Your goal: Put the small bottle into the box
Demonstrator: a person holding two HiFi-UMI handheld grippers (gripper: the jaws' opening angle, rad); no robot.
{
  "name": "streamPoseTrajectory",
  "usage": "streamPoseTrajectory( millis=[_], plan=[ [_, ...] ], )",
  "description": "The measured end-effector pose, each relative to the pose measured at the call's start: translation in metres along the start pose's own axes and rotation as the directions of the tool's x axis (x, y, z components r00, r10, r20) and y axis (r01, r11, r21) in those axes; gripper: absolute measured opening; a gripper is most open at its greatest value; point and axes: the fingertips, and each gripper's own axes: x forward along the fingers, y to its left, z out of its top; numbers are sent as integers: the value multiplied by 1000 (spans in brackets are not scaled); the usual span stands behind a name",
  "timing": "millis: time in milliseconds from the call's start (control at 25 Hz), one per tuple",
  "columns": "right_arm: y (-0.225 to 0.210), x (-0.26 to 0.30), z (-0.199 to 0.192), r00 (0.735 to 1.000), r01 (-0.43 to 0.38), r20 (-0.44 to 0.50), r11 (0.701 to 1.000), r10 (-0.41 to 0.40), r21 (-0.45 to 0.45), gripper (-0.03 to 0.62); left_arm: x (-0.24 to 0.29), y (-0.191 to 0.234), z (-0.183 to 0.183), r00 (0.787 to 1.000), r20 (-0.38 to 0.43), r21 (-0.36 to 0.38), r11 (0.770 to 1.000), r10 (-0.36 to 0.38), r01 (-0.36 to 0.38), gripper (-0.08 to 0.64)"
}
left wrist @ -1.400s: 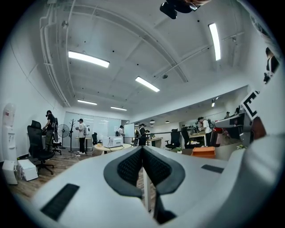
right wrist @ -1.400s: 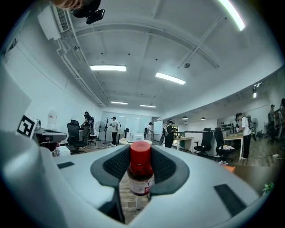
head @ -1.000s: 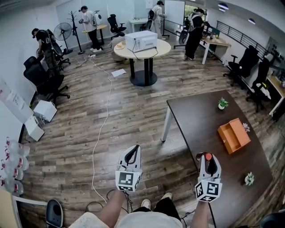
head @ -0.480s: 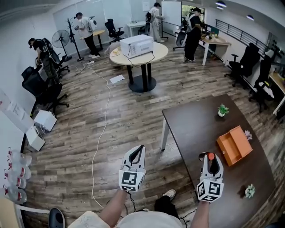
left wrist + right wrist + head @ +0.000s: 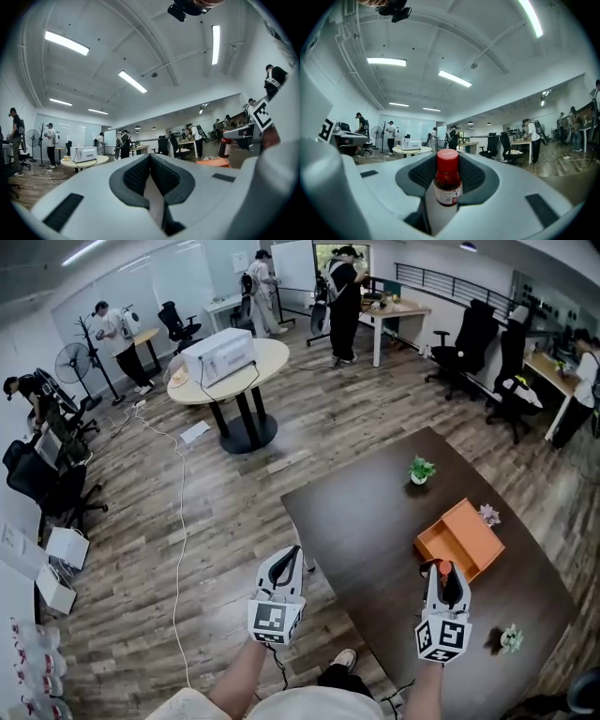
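Observation:
The small bottle [image 5: 437, 569], dark red with a red cap, stands upright between the jaws of my right gripper [image 5: 439, 574], which is shut on it. In the right gripper view the bottle [image 5: 448, 187] fills the middle of the jaws and the pads press its sides. The open orange box [image 5: 459, 538] lies on the dark brown table [image 5: 375, 521], just ahead and to the right of the bottle. My left gripper [image 5: 291, 554] hangs over the table's near left edge, shut and empty. From the left gripper view the bottle [image 5: 225, 146] and the box [image 5: 213, 162] show at the right.
Two small potted plants [image 5: 419, 470] [image 5: 511, 638] and a little flower [image 5: 487, 514] stand on the table. A round table with a white appliance [image 5: 220, 357], a floor cable [image 5: 178, 521], office chairs and several people are farther back.
The head view has swung and moved forward: the table and the orange box now lie closer and more under the grippers. Both grippers keep their pose, and the bottle stays held.

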Motion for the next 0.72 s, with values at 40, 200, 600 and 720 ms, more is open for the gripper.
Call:
streamPoseTrajectory(
  millis=[40,200,600,720],
  plan=[
    [-14,3,0,1000,21,-1,1000,-21,1,140,15,-9,0,1000,1,2,1000,-22,22,3],
    [-65,10,-1,996,92,-3,996,-92,4,140,70,-47,6,995,11,-14,995,-98,98,3],
    [-153,-5,-14,954,301,-10,954,-301,11,140,162,-125,10,952,49,-29,952,-302,304,3],
    [-167,-10,-18,928,371,-14,928,-371,-5,140,188,-140,2,927,60,-59,926,-370,373,3]
  ],
)
